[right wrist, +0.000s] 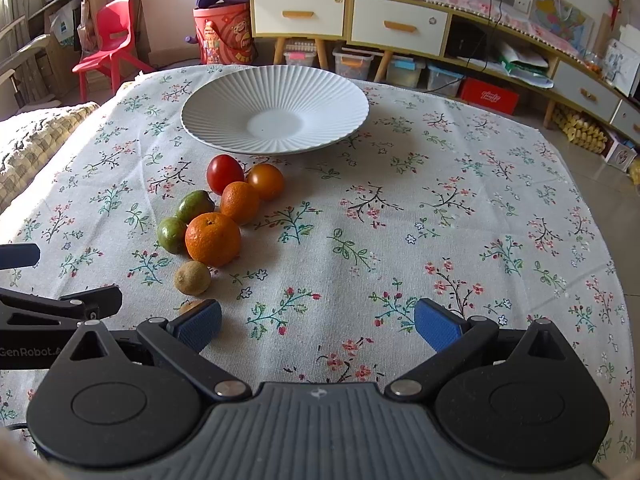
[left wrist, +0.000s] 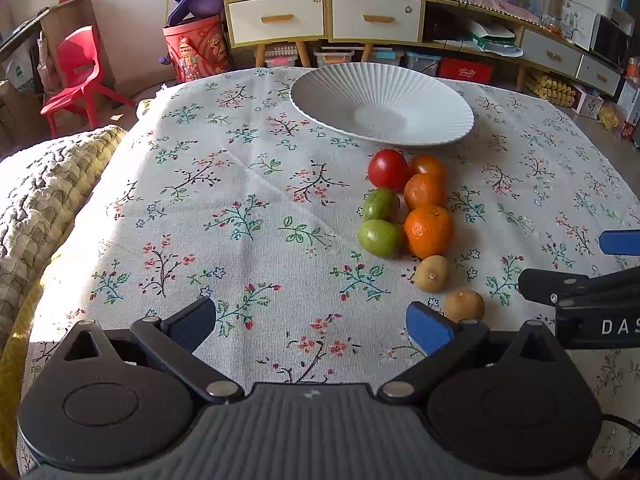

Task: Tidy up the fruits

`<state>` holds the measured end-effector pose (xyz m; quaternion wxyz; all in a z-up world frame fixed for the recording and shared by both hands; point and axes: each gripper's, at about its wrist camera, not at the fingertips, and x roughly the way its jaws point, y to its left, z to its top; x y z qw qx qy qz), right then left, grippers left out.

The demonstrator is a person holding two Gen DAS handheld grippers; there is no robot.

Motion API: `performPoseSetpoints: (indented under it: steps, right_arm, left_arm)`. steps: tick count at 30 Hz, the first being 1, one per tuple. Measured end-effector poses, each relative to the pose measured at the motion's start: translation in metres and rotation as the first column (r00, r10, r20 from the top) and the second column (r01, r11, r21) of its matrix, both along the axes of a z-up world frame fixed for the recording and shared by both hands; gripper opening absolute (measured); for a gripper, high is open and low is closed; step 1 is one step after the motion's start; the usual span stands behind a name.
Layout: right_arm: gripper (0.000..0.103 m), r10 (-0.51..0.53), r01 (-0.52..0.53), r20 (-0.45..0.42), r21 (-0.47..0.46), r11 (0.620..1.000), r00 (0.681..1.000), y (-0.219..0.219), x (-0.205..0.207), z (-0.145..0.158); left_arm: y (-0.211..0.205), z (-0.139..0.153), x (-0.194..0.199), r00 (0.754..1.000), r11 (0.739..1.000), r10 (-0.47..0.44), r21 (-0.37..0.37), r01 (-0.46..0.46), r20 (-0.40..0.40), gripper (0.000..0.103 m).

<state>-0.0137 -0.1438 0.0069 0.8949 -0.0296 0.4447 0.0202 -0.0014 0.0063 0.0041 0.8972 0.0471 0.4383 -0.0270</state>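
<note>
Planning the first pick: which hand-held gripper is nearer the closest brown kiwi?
Too close to call. The kiwi sits beside the left hand-held gripper, just outside its right finger, and beside the right hand-held gripper, partly hidden behind its left finger. Both are open.

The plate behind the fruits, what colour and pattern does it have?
The plate is plain white with fine ribs radiating from its centre, clearest in the right wrist view.

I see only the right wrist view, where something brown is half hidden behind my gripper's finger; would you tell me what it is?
Observer: The left wrist view shows it whole: a second small brown fruit, lying nearer the camera than the other brown fruit.
Operator: Thank you. Is the left gripper holding anything?
Observer: No, the left gripper is open, with only tablecloth between its fingers.
</note>
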Motion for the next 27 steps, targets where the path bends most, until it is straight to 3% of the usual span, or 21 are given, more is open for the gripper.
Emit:
performPoseSetpoints:
  steps: [10,15,18,23,27]
  right_arm:
    - [0.103,-0.001,0.001,0.000,0.039,0.999,1.000,-0.001,0.001,-0.002]
    - [0.103,0.021,-0.017,-0.043,0.084,0.996,0.999,-0.002,0.001,-0.008]
    - [0.102,0.030,-0.028,-0.047,0.045,0.999,0.998,0.002,-0.001,-0.014]
    - [0.090,0.087,-0.081,-0.058,0.110,0.991,0.994,0.003,-0.002,-0.018]
    - [0.072,0.159,-0.147,-0.061,0.169,0.975,0.985,0.009,-0.004,-0.018]
  left_arm:
    - [0.003,-0.001,0.000,1.000,1.000,-0.011,0.009,0.010,0.015,0.092]
    - [0.007,-0.006,0.001,0.999,0.999,-0.034,0.032,0.033,0.024,0.092]
    - [0.011,-0.012,0.006,0.999,0.998,-0.043,0.051,0.044,-0.007,0.092]
    - [0.017,-0.016,0.010,0.998,0.998,-0.054,0.035,0.055,-0.036,0.092]
    - [0.014,-0.014,0.010,0.996,0.996,-0.082,0.032,0.083,-0.042,0.092]
